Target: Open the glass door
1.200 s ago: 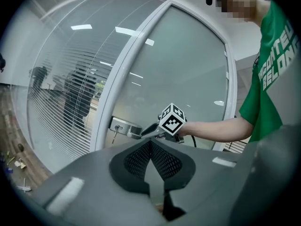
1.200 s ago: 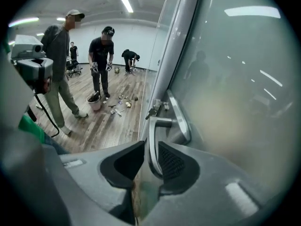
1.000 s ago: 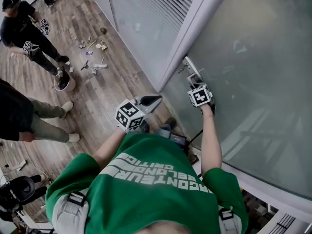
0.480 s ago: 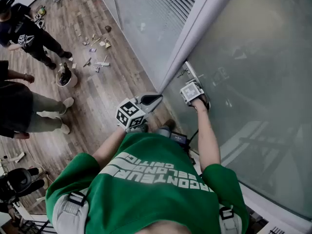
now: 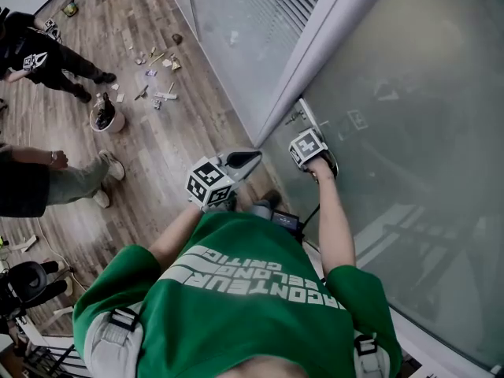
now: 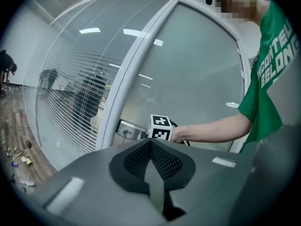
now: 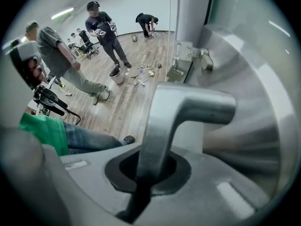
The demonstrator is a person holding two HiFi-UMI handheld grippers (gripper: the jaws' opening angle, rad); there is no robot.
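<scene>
Right now the right gripper [image 7: 149,175] has just closed its jaws and is clamped on the stem of the metal door handle [image 7: 186,108]. The head view hides that grip under the marker cube [image 5: 307,146] (only the lock plate [image 5: 309,115] peeks out). The left gripper [image 6: 153,161], jaws together on nothing, points toward the frosted glass door [image 5: 409,116]. Bystanders [image 7: 101,27] stand on the wood floor [image 5: 157,148], half cut off in the head view.

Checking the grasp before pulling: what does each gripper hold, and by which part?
The right gripper has just closed on the silver metal lever door handle, gripping its straight arm, away from the bend. The left gripper is shut, holding nothing.
</scene>
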